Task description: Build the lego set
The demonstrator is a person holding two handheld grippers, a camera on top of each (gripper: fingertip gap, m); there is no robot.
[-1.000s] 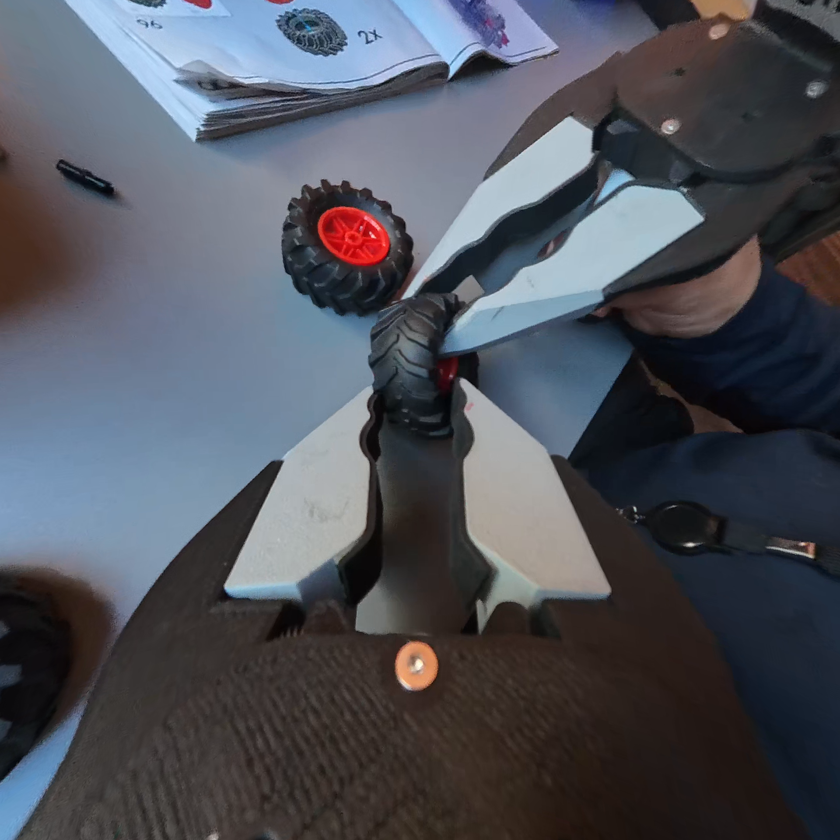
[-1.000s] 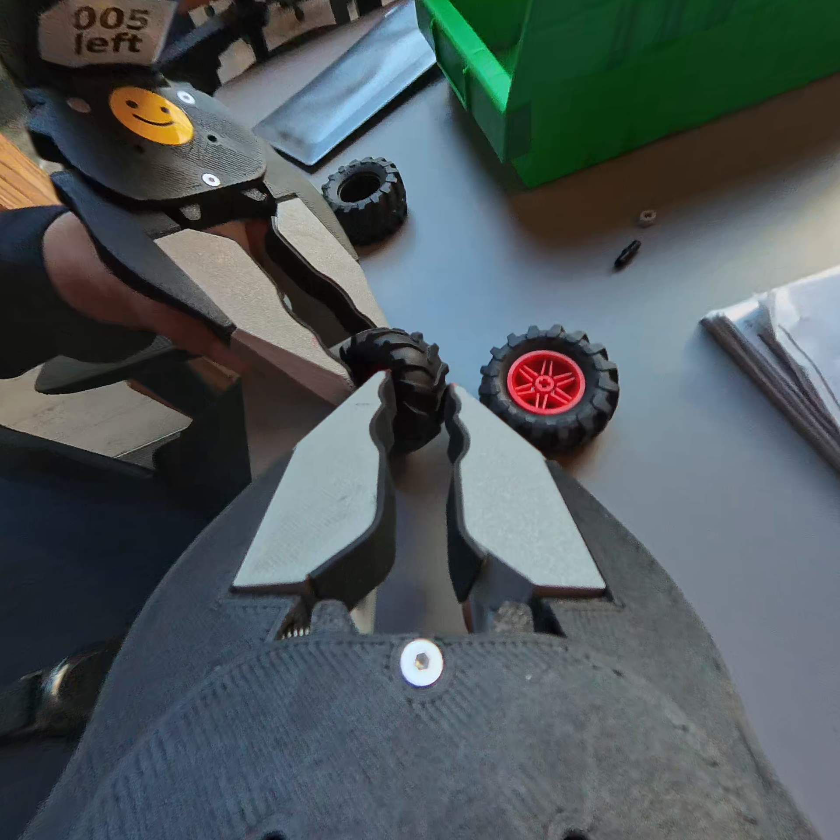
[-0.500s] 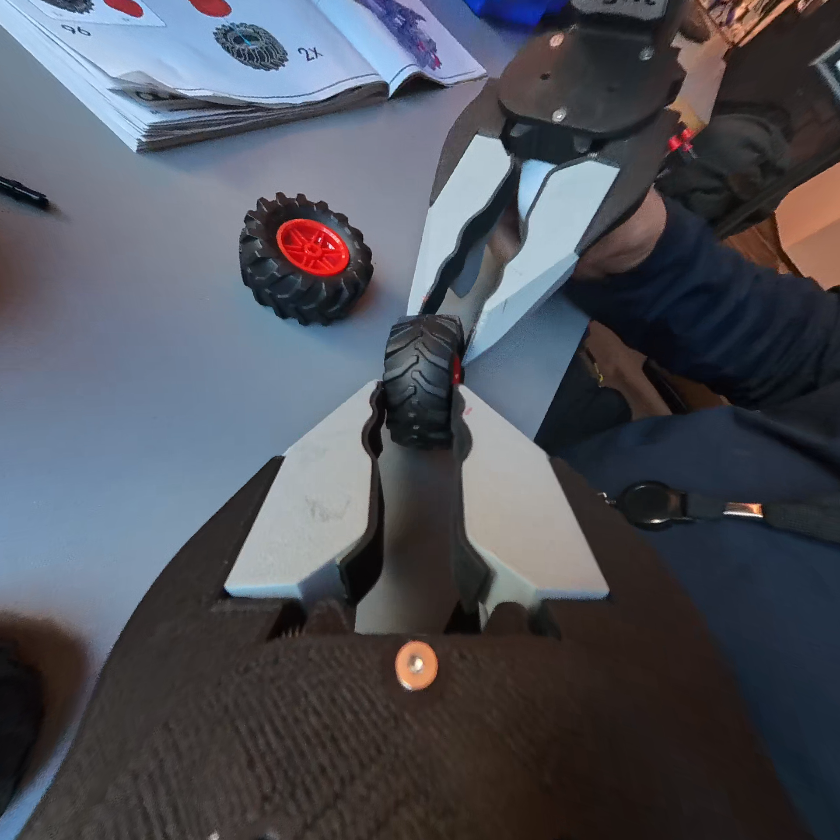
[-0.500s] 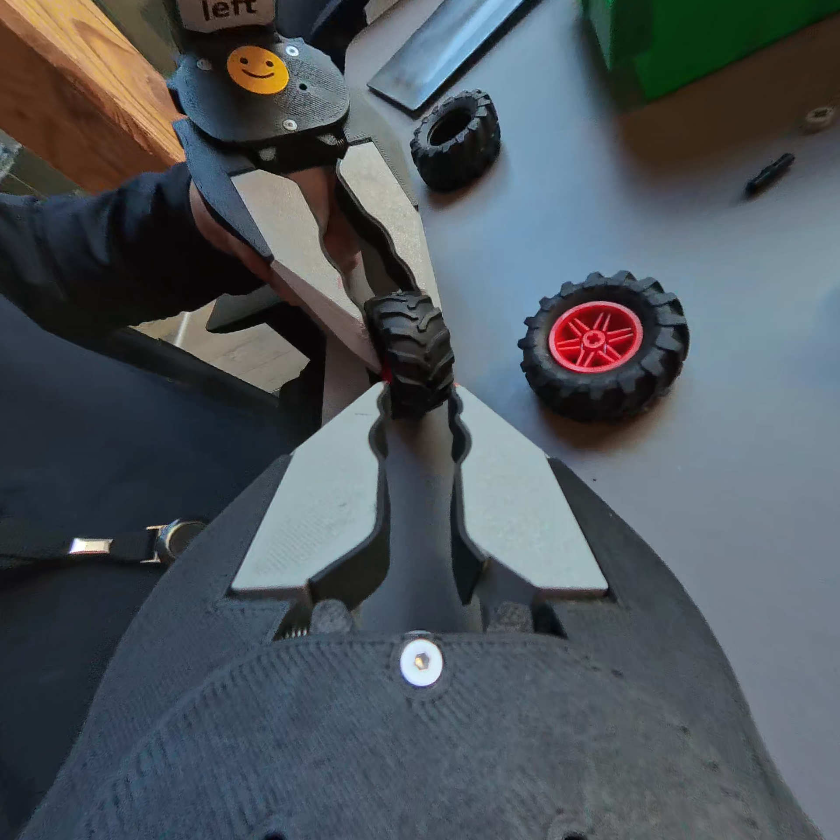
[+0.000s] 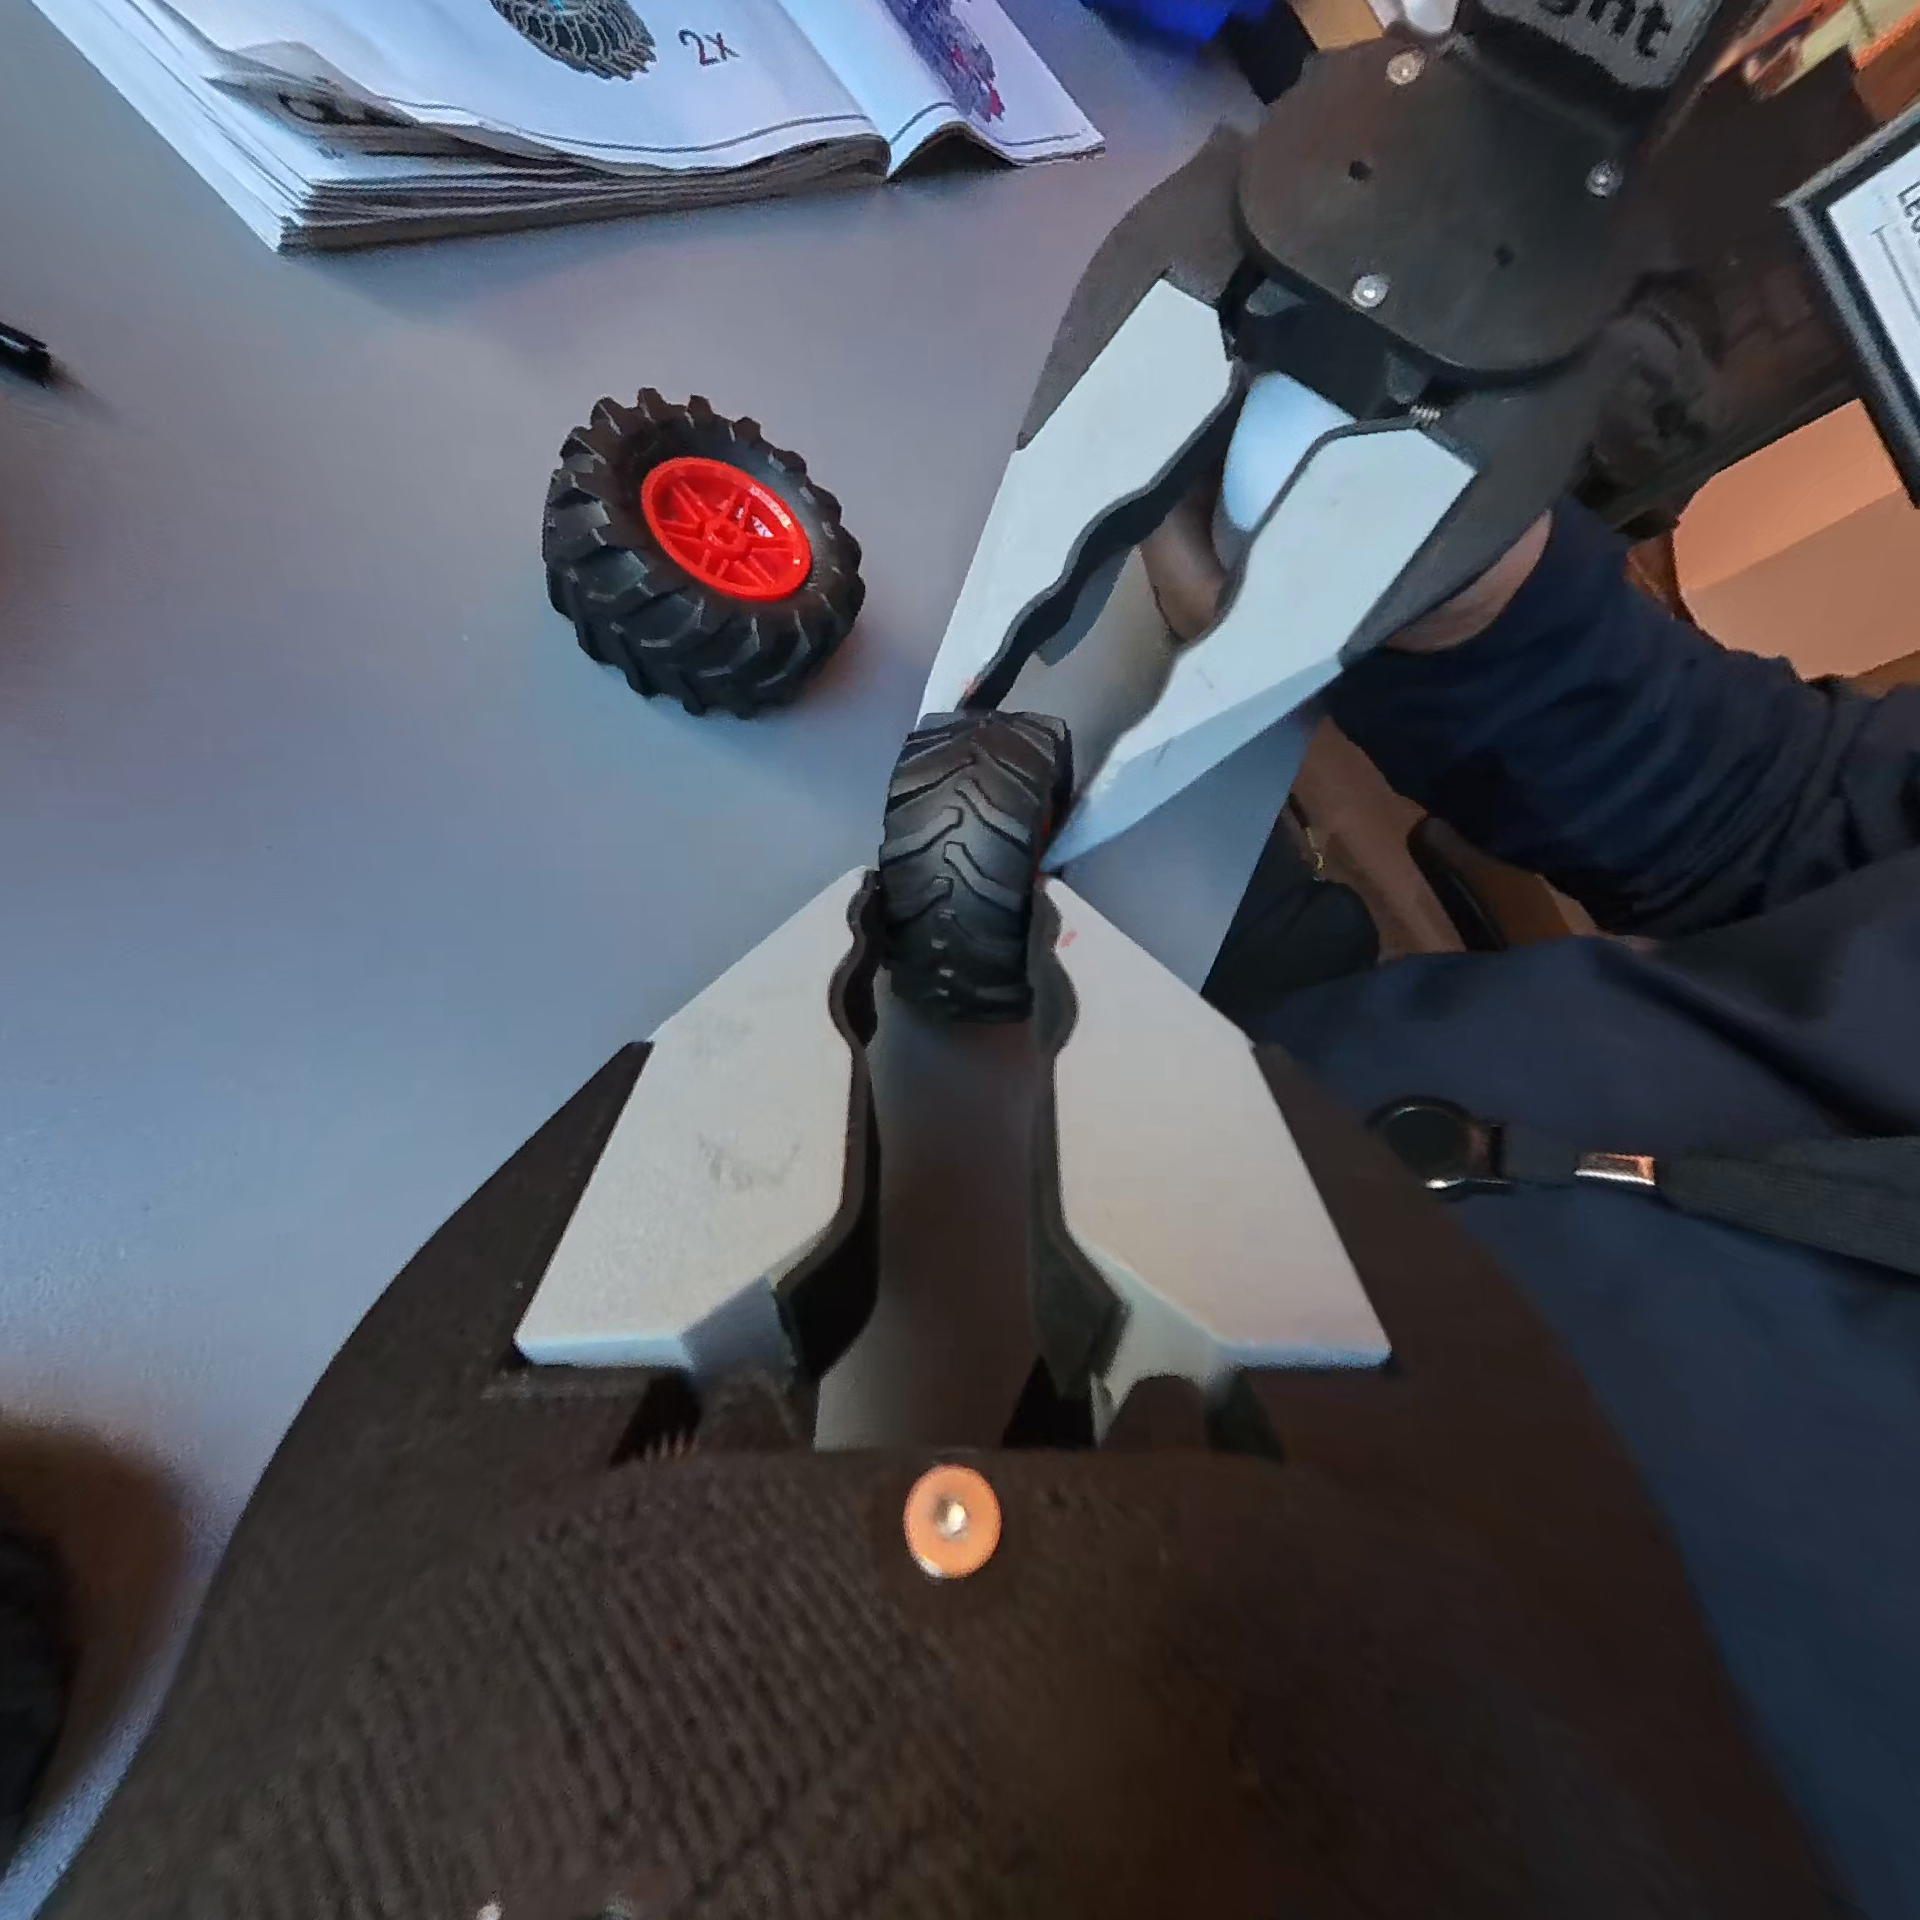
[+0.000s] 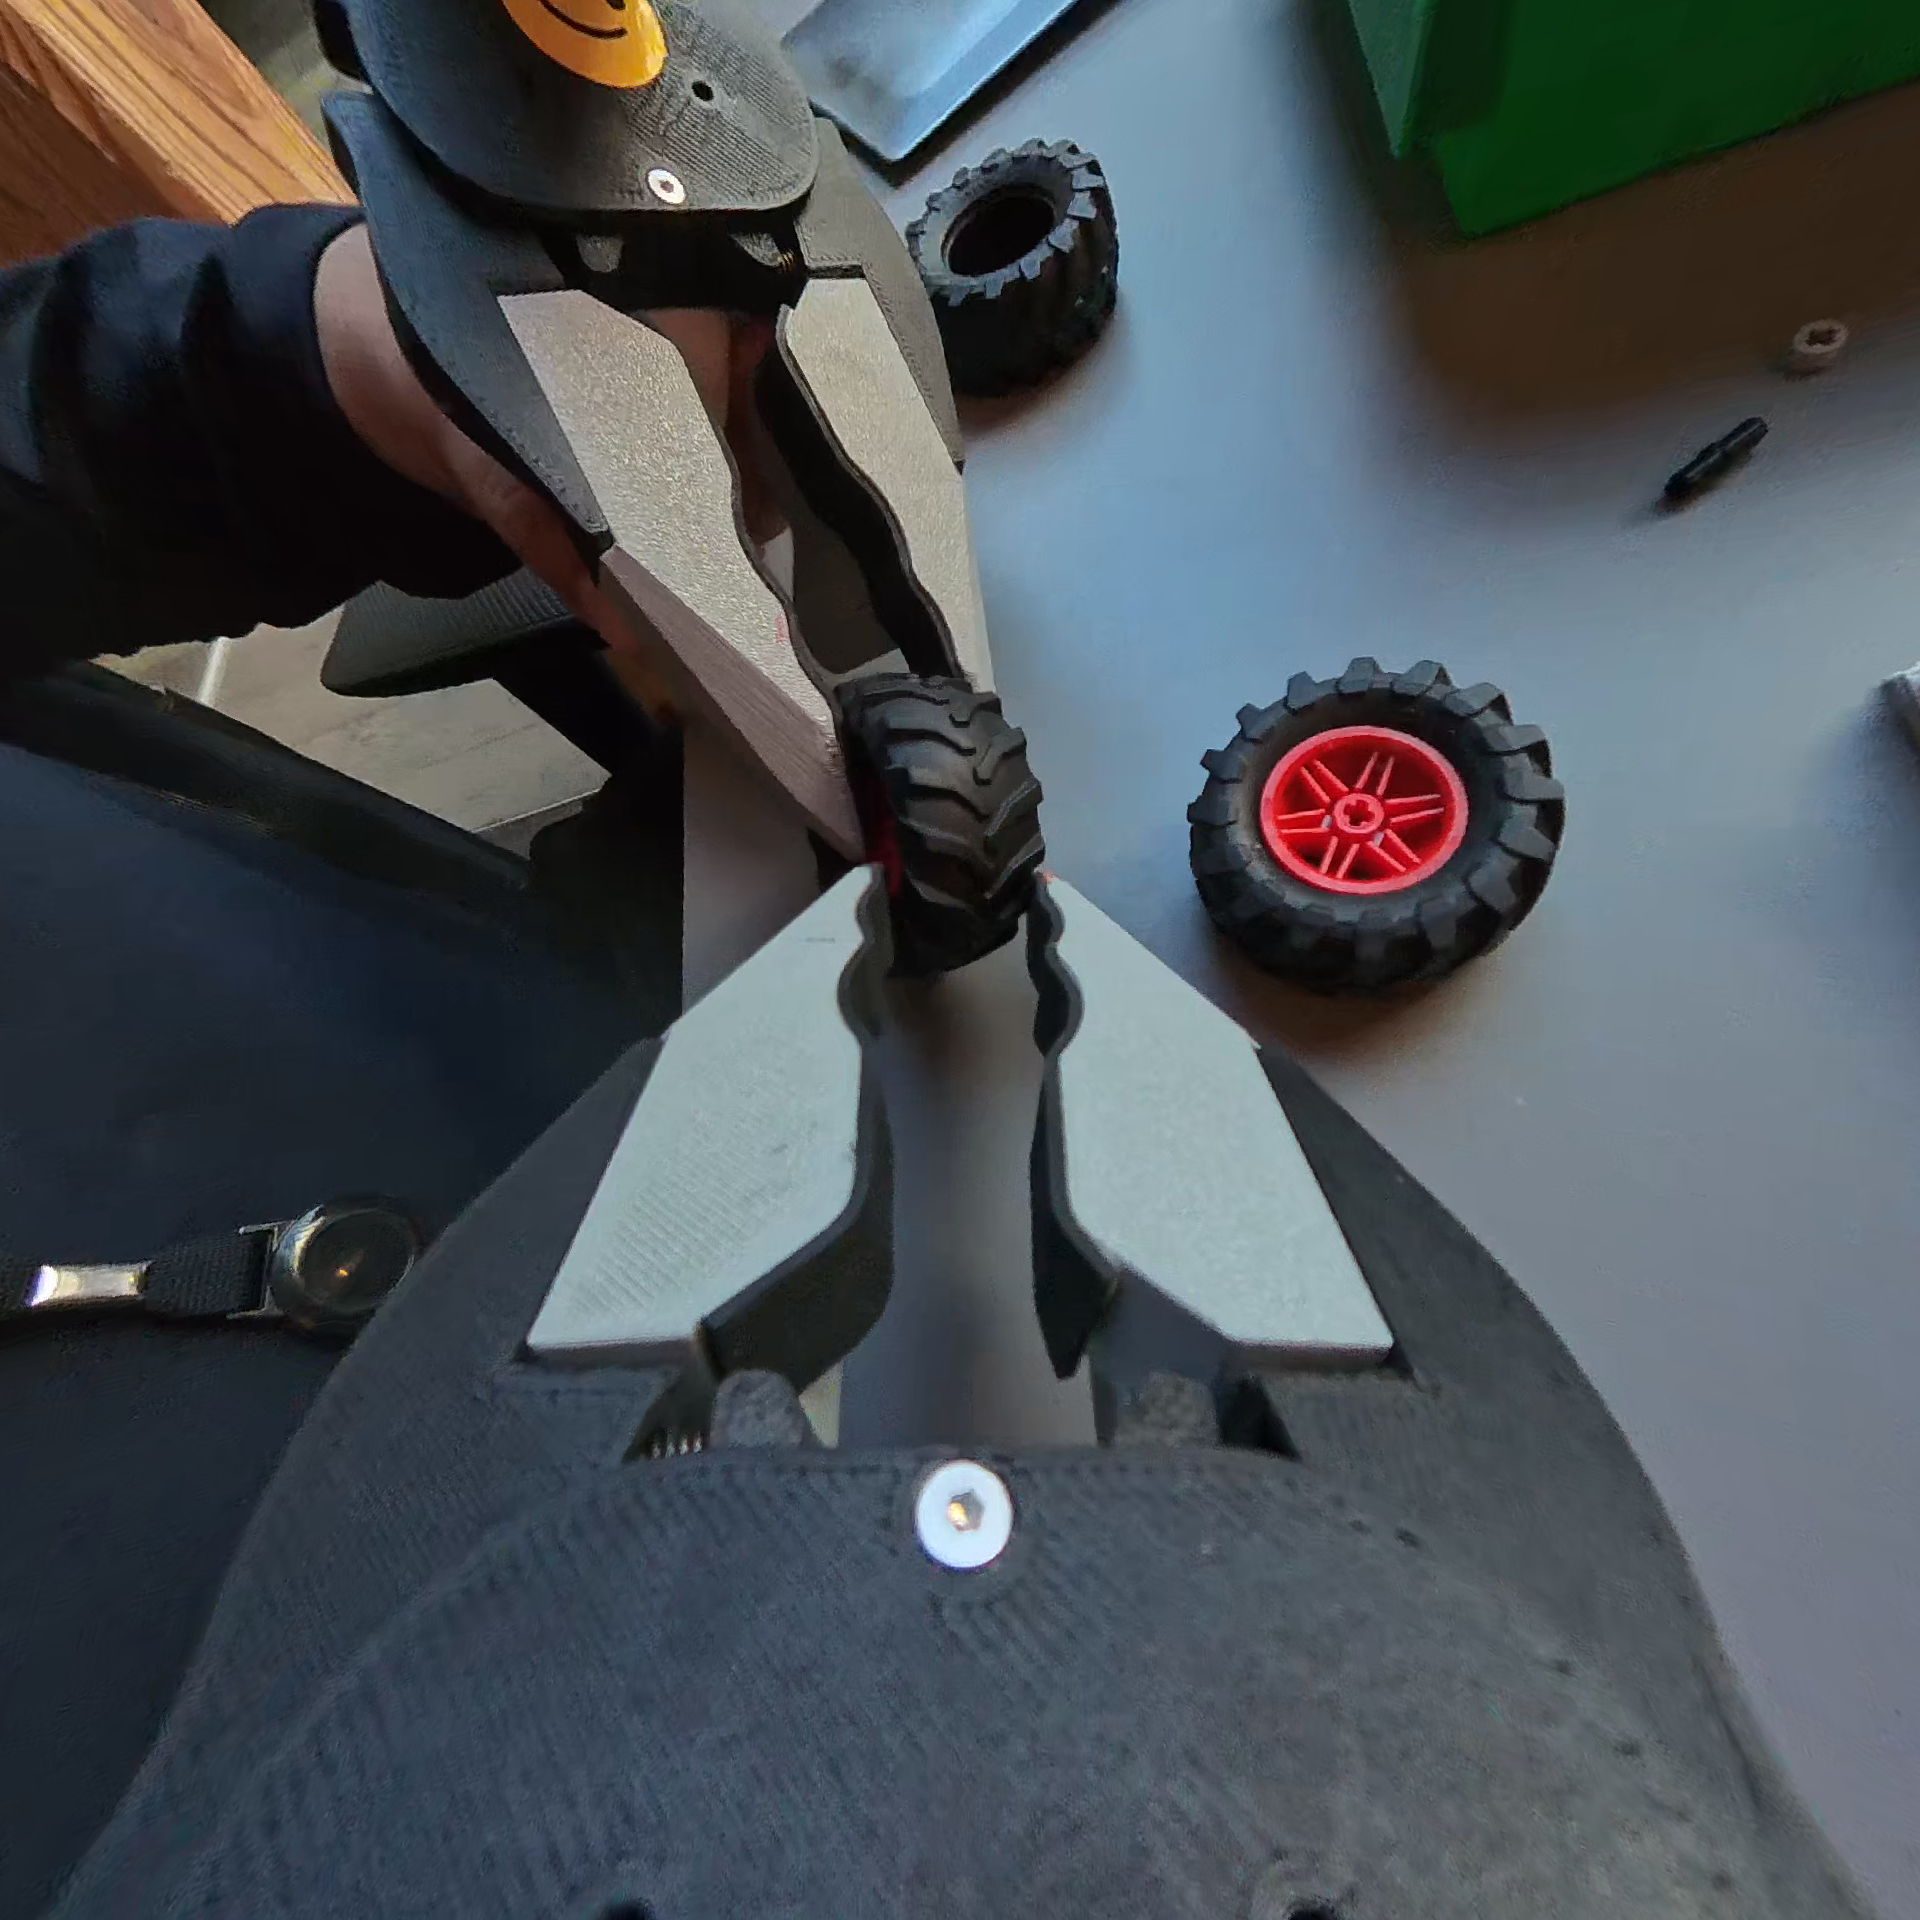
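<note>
Between the two tongs, off the near edge of the table (image 5: 312,935), a black tyre with a red rim (image 5: 971,862) is being held clear of the surface. The left gripper (image 5: 951,935) is clamping it across the tread, jaws pressing on both sidewalls. The right gripper (image 6: 961,914) is meeting the same tyre from the opposite direction; its jaws are standing about a tyre-width apart, one fingertip (image 5: 1081,842) touching the red rim side, but whether they are actually squeezing cannot be told from either view.

Judgement: the step in hand appears to be seating the red rim fully inside the tyre. To do it well, the left tongs should be keeping a firm, square hold on the tread while the right fingertip is pressing on the rim's face, not the rubber, pushing straight along the axle line so the rim is not going in crooked. Only a sliver of red is showing, so how deep it is sitting is not clear.

Moving outward, a finished wheel (image 6: 1371,821) is lying flat on the table, near the tongs. An empty tyre (image 6: 1013,265) is lying further towards the far edge by a green bin (image 6: 1662,94). An open instruction booklet (image 5: 540,104) is lying at the far edge, and a small black pin (image 6: 1714,457) is lying well apart from the tongs.
</note>
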